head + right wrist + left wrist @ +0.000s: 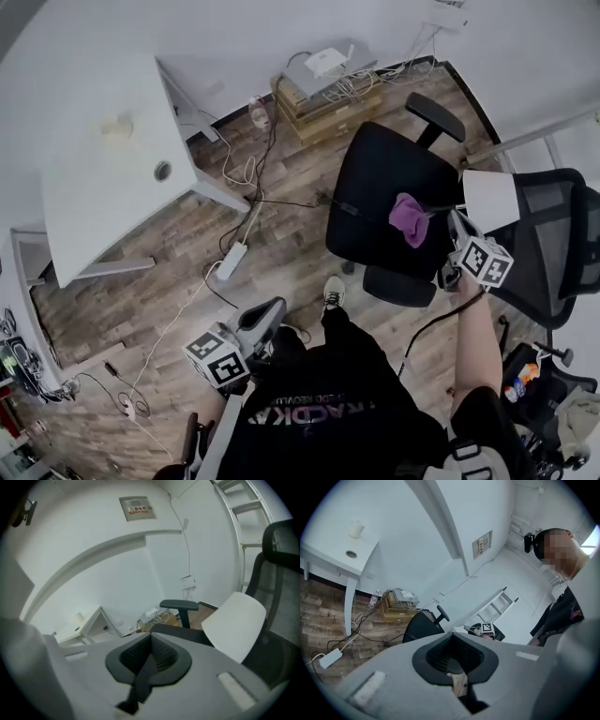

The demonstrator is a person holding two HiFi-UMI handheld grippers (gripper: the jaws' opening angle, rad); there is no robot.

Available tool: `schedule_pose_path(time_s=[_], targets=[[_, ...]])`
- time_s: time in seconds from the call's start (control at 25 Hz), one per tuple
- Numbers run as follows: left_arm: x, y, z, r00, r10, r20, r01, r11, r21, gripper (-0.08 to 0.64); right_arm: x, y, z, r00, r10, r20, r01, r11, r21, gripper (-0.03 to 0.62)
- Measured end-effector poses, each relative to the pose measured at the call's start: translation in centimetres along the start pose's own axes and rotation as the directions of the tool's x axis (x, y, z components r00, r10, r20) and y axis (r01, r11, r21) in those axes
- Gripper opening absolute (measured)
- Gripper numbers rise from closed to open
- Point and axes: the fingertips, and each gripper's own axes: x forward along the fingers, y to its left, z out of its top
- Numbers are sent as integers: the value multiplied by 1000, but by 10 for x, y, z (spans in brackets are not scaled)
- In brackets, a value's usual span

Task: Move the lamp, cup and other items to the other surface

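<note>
Left gripper (452,660) and right gripper (151,657) are carrying nothing, jaws fully together. Lamp (232,625) is sitting just beside right gripper, cup (356,528) well ahead on desk (328,555); transfer is looking unfinished.

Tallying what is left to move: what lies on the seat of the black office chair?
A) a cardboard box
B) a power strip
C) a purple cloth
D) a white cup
C: in the head view a crumpled purple cloth lies on the seat of the black office chair.
</note>
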Motion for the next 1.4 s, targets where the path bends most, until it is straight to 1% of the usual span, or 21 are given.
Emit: schedule_pose_path(time_s=[0.08,0.16,0.28,0.36,0.48,0.64,0.72,0.84,0.88,0.92,1.04,1.08,1.16,1.2,1.24,1.28,1.32,1.4], targets=[[-16,-5,10,1000,-15,22,15,1000,15,6,-21,40,15,997,64,34,-63,998,-18,5],[-32,-7,23,998,-21,66,18,999,40,6,-29,91,30,985,158,67,-155,987,-45,5],[-61,-5,37,991,-20,133,10,997,76,6,-40,178,44,945,310,102,-302,949,-93,5],[-84,-1,46,987,-7,162,-8,996,90,6,-47,239,45,906,410,103,-398,910,-120,5],[-116,8,57,976,17,217,-40,994,104,6,-53,326,37,829,555,64,-539,825,-173,5],[-155,15,63,959,44,281,-75,992,101,6,-69,422,11,718,696,-27,-683,696,-224,5],[-173,19,65,948,60,311,-94,991,97,6,-79,465,-5,654,752,-79,-747,625,-226,5],[-199,24,66,930,86,358,-127,988,92,6,-95,519,-34,543,826,-150,-836,515,-188,5],[-208,26,66,924,95,370,-138,986,91,6,-101,536,-43,510,844,-168,-858,483,-177,5],[-217,28,66,919,105,381,-149,985,89,6,-108,553,-52,482,857,-183,-874,455,-173,5],[-244,34,61,902,140,408,-183,981,68,6,-128,597,-77,409,885,-221,-910,376,-177,5],[-250,37,59,896,148,419,-192,979,64,6,-135,610,-86,376,895,-240,-924,343,-170,5],[-261,41,57,886,162,434,-212,975,67,6,-150,630,-109,303,904,-300,-950,263,-166,5],[-267,41,57,883,171,437,-223,972,71,6,-155,637,-121,270,903,-334,-960,223,-171,5],[-273,41,57,880,178,439,-234,969,75,6,-160,643,-130,243,900,-361,-966,190,-177,5],[-278,42,56,878,182,443,-240,968,77,6,-164,648,-136,224,899,-377,-970,166,-180,5],[-283,42,54,876,184,445,-243,967,79,6,-167,652,-140,210,900,-382,-972,151,-178,5],[-291,42,50,876,185,446,-245,966,80,6,-172,659,-146,193,906,-376,-976,139,-167,5]])
